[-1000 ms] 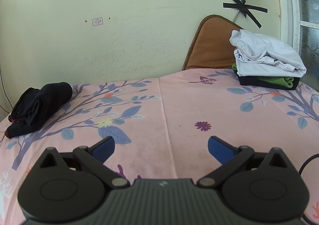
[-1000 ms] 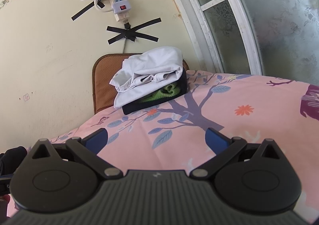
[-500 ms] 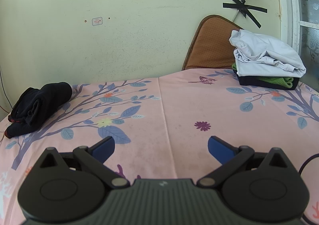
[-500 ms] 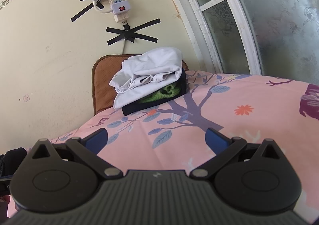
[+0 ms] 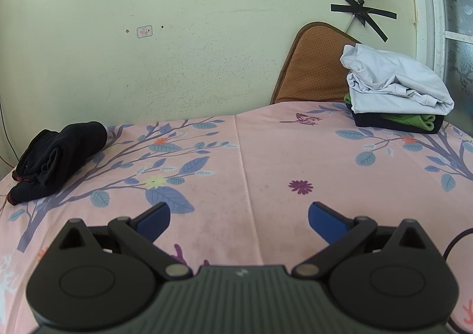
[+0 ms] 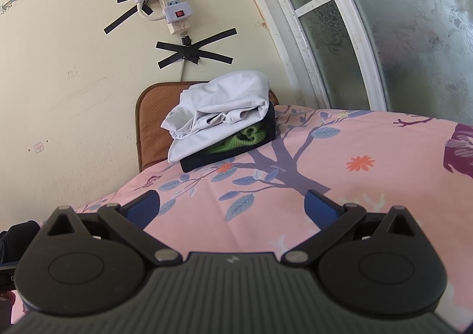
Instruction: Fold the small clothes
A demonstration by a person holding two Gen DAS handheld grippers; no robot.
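Pink cloth printed with blue-leafed branches (image 5: 245,156) covers the surface I am working over, whether table or bed I cannot tell, and it runs back to a pale yellow-green wall with a power strip (image 6: 173,8) taped up high and a frosted window (image 6: 399,38) on the right of the right wrist view. At the upper right of the left wrist frame sits a stack of folded clothes (image 5: 396,91): a white garment on top, something green under it, a dark piece at the bottom, leaning against a brown cushion (image 5: 313,67). I read that pile as finished work. At the left edge of the same frame lies a black garment (image 5: 59,156), bunched and loosely rolled with a thin red trim showing, well apart from the stack; I take it to be the piece left to fold, though it could already be roughly done. My left tongs (image 5: 239,217) are spread wide with nothing between the blue pads, hovering over bare cloth at centre bottom. My right tongs (image 6: 232,206) are equally wide and empty, pointed toward the stack. Judging by this, most items are folded and one remains.
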